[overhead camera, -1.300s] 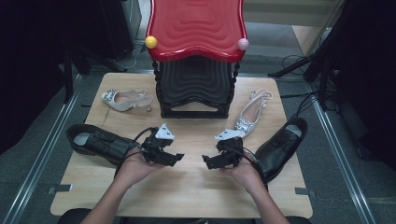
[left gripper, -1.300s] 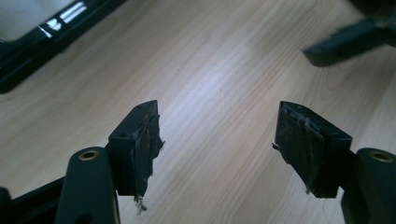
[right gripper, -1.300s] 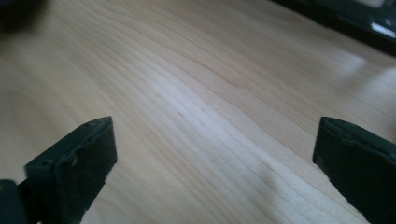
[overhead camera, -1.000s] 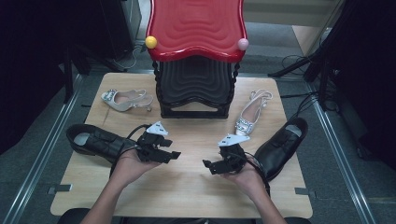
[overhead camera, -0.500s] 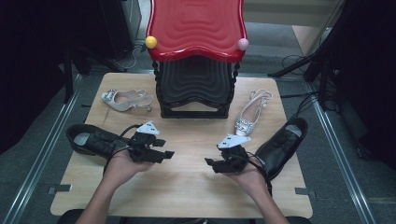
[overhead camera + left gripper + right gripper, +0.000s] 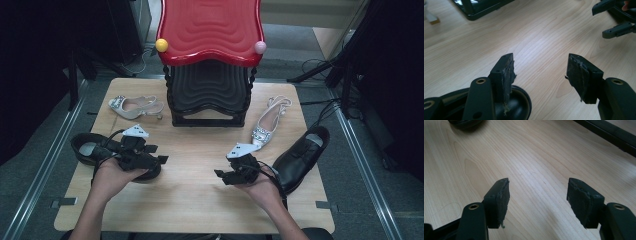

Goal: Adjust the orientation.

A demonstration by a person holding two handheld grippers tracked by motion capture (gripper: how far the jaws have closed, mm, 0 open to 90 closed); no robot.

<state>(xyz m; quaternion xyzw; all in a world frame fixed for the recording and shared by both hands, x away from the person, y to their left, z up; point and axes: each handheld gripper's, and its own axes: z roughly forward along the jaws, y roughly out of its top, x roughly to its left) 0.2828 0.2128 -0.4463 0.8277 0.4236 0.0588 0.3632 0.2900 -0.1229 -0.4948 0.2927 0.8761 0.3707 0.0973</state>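
Observation:
A black dress shoe [image 6: 90,148] lies at the table's left, toe pointing right. My left gripper [image 6: 159,154] hovers over that toe, open. In the left gripper view its jaws [image 6: 541,63] are spread wide, with the shoe's glossy toe [image 6: 520,105] below the left jaw. A second black shoe [image 6: 301,156] lies at the right. My right gripper [image 6: 222,177] is held just left of it, open, pointing left. In the right gripper view the jaws [image 6: 539,187] are parted over bare wood, nothing between them. The left shoe's toe [image 6: 465,123] shows far off there.
A shoe rack with a red top shelf [image 6: 210,27] and a black lower shelf [image 6: 209,90] stands at the back centre. A silver heeled shoe [image 6: 132,106] lies left of it and a silver slingback [image 6: 270,122] right of it. Bare wooden table [image 6: 195,190] stretches between the grippers.
My left gripper has drawn leftward from the table's middle to above the left black shoe's toe. The right gripper has shifted slightly toward me. Both stay open.

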